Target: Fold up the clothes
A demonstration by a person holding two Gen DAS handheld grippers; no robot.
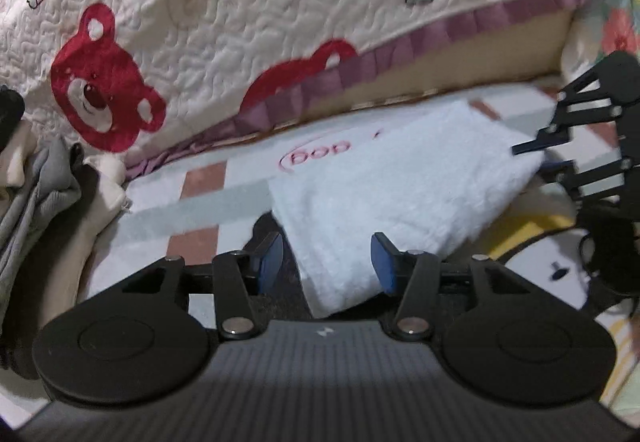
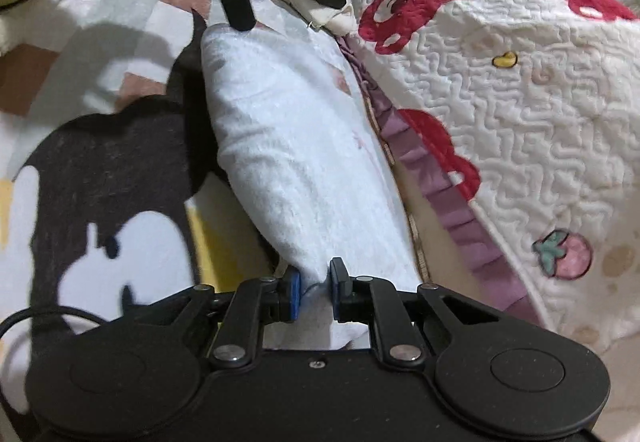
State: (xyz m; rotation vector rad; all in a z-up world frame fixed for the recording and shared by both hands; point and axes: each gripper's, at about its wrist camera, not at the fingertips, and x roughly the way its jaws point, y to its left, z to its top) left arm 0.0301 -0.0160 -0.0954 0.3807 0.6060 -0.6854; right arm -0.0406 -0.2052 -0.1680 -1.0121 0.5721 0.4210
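The left gripper [image 1: 327, 256] hangs with its jaws spread around the near corner of the white fleece garment [image 1: 396, 186], which lies on the checked mat [image 1: 204, 182] beside the bear-print quilt [image 1: 200, 22], while the right gripper [image 2: 316, 292] pinches its opposite end.

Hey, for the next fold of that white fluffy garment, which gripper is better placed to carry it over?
Probably the right gripper: its pads are already pinched on a corner of the white garment. The left gripper stands open around the opposite end, gripping nothing yet, so it would have to close first.
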